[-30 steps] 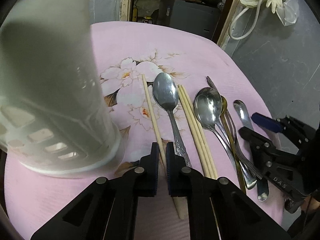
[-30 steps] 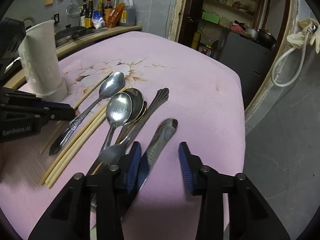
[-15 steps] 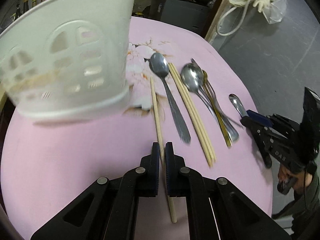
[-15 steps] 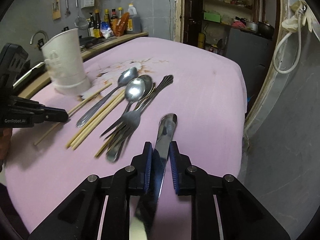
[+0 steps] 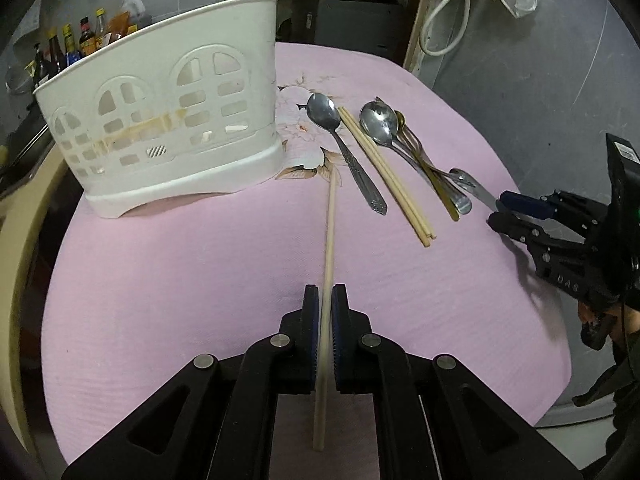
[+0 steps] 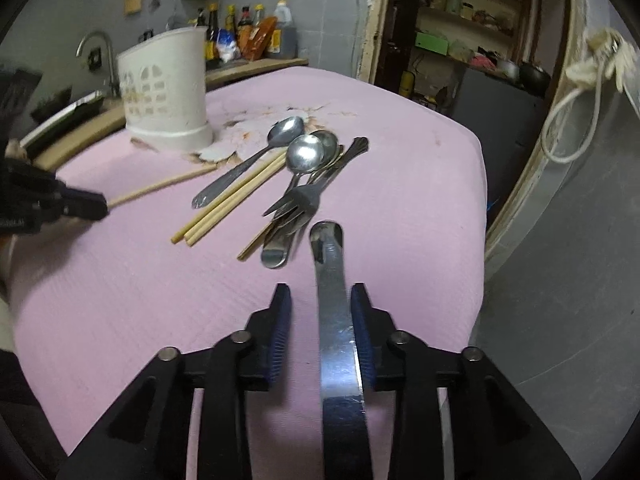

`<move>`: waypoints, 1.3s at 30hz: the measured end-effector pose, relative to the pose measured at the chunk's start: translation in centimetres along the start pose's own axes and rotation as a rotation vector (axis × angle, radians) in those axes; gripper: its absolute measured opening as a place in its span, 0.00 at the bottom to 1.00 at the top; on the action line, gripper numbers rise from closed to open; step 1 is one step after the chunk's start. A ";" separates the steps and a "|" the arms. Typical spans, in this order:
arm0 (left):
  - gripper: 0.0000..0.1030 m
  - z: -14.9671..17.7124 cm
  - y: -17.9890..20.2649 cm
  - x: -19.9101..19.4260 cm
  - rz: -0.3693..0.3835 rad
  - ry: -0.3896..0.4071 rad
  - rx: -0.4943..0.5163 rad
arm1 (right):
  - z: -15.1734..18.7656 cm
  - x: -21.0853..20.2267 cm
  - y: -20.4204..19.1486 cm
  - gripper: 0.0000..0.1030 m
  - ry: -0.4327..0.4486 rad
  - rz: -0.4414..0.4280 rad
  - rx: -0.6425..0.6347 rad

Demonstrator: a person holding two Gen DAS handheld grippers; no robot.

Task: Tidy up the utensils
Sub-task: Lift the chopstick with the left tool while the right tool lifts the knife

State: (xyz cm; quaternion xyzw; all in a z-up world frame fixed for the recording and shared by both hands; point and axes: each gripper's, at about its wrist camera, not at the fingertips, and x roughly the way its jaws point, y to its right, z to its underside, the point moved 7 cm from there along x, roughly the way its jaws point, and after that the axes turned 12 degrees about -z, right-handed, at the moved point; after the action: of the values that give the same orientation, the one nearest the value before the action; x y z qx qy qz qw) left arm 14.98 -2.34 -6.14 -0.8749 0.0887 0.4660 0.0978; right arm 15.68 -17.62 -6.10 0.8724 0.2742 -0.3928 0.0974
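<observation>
A single pale wooden chopstick point(image 5: 329, 236) is clamped between the nearly closed jaws of the left gripper point(image 5: 327, 312); its long axis runs straight away from the camera, the far tip toward the white perforated plastic utensil holder point(image 5: 168, 120), the near end jutting back past the pads. A flat stainless steel knife point(image 6: 334, 320) lies lengthwise between the pads of the right gripper point(image 6: 319, 324), rounded handle end pointing away; the jaws have just been opening and now stand part open, the right pad beside the blade, the left pad clear of it. Whether the right pad presses it cannot be told.

Beyond, on a pink tablecloth point(image 5: 200, 280) with a floral print, lie a steel spoon with a patterned handle point(image 5: 340, 140), a pair of wooden chopsticks point(image 5: 384, 172) and a heap of spoons and a fork point(image 6: 300, 196), all roughly parallel. The holder stands upright at the far left. Sauce bottles point(image 6: 248, 32) line a counter behind; a grey wall and open shelves point(image 6: 460, 20) close the room.

Both grippers angle downward over the near table edge, well apart
</observation>
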 end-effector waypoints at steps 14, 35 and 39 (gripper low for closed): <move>0.36 -3.7 1.9 3.9 -0.045 -0.041 0.244 | -1.5 2.4 0.8 0.29 -0.092 0.006 -0.049; 0.02 -4.4 1.9 4.4 0.036 -0.086 0.176 | -1.9 3.1 0.2 0.13 -0.239 -0.027 -0.047; 0.02 -3.9 1.2 3.4 0.033 -0.005 0.108 | -1.3 1.9 0.0 0.13 -0.152 -0.018 -0.022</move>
State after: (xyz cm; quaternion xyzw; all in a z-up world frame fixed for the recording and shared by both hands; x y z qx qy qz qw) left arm 19.64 -4.65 -6.96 -0.8657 0.1280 0.4641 0.1375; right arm 17.55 -16.39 -6.63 0.8363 0.2784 -0.4558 0.1241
